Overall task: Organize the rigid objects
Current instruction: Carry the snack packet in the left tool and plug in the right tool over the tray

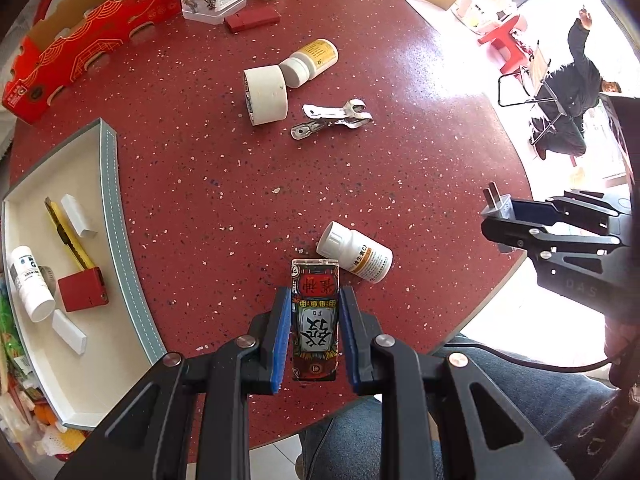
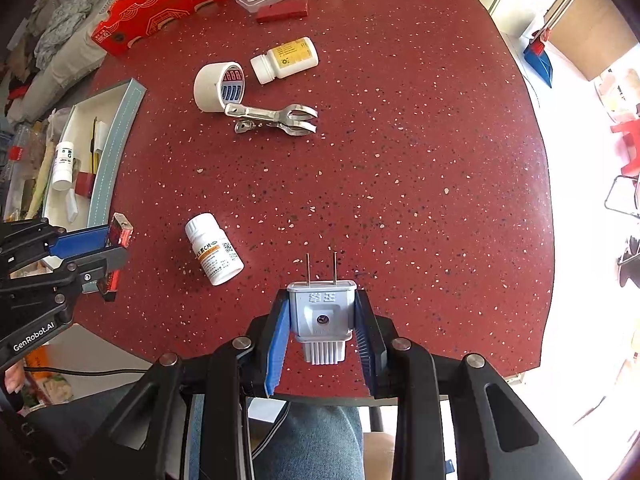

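Clamping lengthwise card box (image 1: 315, 320), left fingers (image 1: 280, 344); right fingers (image 2: 280, 340) grip plug (image 2: 322, 314), prongs forward.

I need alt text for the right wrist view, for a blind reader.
The right gripper holds a grey plug above a red speckled table. A white pill bottle lies nearby; the left gripper grips a card box.

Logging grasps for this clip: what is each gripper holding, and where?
Left gripper clamps the card box by its long sides; right gripper clamps the grey plug by its body sides.

Home: speckled red table (image 1: 360, 160), sofa (image 2: 60, 52)
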A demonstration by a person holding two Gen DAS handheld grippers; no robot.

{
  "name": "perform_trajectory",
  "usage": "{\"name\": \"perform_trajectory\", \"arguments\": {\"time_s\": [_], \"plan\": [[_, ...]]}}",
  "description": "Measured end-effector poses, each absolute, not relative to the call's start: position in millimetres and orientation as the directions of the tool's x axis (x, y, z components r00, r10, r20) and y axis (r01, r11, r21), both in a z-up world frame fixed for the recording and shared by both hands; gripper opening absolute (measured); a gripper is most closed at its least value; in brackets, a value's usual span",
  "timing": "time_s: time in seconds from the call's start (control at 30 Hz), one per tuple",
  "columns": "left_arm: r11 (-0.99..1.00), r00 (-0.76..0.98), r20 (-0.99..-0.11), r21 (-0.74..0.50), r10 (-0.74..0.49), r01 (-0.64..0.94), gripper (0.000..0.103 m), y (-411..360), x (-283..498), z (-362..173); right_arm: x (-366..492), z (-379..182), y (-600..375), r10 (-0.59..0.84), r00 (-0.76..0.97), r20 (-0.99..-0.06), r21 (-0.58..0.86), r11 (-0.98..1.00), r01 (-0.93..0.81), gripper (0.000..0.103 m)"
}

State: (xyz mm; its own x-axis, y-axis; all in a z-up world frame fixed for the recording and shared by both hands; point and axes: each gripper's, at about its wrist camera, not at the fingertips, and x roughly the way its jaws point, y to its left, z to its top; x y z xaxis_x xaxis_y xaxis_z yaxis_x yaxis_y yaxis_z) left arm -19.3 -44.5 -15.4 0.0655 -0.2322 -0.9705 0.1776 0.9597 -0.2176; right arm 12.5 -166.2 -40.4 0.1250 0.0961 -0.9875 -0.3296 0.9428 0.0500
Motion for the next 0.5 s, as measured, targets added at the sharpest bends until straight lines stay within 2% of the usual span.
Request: {"name": "perform_trajectory", "arguments": {"time_s": [0.5], "plan": [[0.954,0.099,-0.949,-0.292,-0.298,0.065,0.025,-21.5,-58.1,-14.0,17.0,-39.4,-130.0,0.05,0.093,-0.994,-0.003,0.869,-0.494,0.032]]}}
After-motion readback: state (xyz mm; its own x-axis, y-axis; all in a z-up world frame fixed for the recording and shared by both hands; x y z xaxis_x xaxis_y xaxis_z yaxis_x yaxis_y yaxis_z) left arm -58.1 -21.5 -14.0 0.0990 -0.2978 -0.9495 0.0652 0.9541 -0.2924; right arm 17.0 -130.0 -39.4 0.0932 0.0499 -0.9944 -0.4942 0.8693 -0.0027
